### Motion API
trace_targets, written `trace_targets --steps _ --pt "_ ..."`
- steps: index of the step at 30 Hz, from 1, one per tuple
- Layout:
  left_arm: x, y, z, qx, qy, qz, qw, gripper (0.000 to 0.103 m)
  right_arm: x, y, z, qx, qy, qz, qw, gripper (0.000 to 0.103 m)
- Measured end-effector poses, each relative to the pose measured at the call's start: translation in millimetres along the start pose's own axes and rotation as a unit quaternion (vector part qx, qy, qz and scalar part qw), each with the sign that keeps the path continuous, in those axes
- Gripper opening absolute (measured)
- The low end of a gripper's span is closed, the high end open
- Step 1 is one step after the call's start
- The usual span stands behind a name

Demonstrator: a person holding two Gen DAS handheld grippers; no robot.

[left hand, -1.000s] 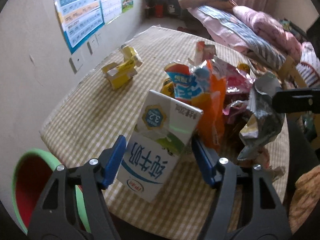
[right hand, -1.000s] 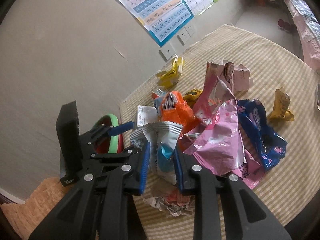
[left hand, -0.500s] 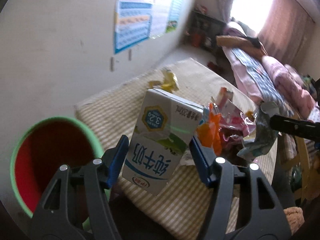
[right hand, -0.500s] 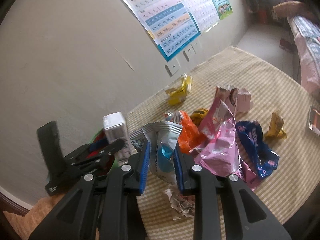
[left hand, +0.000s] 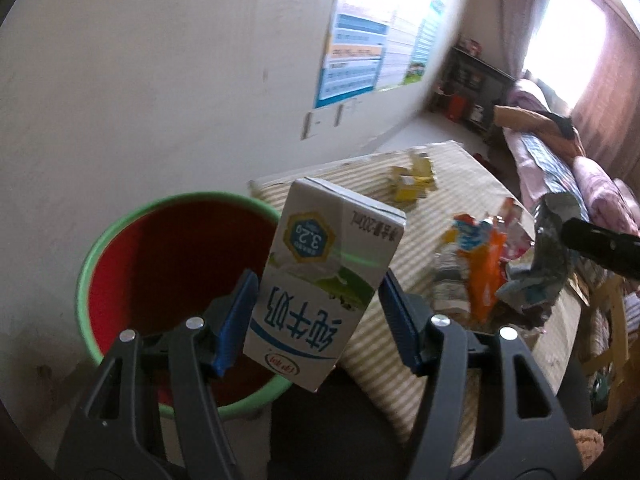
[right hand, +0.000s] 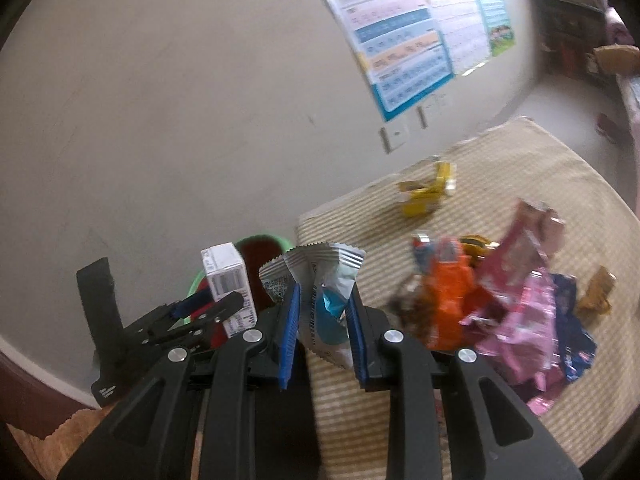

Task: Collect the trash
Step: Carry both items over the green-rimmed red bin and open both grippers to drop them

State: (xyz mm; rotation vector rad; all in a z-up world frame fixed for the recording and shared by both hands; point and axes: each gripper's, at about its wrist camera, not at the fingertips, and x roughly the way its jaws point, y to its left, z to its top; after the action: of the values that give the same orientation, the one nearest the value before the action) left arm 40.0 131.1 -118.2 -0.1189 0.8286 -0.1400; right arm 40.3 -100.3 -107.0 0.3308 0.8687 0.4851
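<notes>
White-and-green milk carton (left hand: 324, 280) sits clamped between the blue pads of my left gripper (left hand: 320, 320) at centre frame, tilted over the red, green-rimmed bin (left hand: 120, 256) at lower left. In the right wrist view, my right gripper (right hand: 322, 320) pinches a silver snack wrapper (right hand: 320, 280) at lower centre, with more wrappers (right hand: 500, 300) strewn on the checked tablecloth (right hand: 500, 168) at right.
</notes>
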Motion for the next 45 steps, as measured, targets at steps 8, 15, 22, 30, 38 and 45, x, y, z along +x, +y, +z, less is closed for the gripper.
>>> trace_targets --steps 8,15,22,30,38,45 --pt "-6.1 35.6 -10.1 -0.036 -0.005 0.026 0.999 0.06 52.8 42.4 2.5 -0.047 0.042 0.012 0.998 0.023" --pt "-17.0 72.3 -16.4 -0.064 -0.015 0.056 0.9962 0.06 106.6 76.6 5.4 -0.076 0.079 0.026 0.994 0.023" --pt "-25.8 105.4 -24.6 -0.095 -0.019 0.08 0.992 0.06 147.6 112.6 9.4 -0.101 0.103 0.049 0.988 0.027" --pt "-19.9 122.2 -32.4 -0.115 -0.008 0.077 0.9903 0.06 157.0 111.1 10.6 -0.08 0.105 0.056 0.99 0.045" --pt "-6.7 118.1 -28.4 -0.106 0.003 0.064 0.9923 0.06 131.1 93.7 -3.1 -0.06 0.108 0.045 0.991 0.046" --pt "6.1 114.9 -28.0 -0.105 0.016 0.055 0.9928 0.061 105.7 71.2 -29.3 -0.044 0.116 0.014 0.992 0.046"
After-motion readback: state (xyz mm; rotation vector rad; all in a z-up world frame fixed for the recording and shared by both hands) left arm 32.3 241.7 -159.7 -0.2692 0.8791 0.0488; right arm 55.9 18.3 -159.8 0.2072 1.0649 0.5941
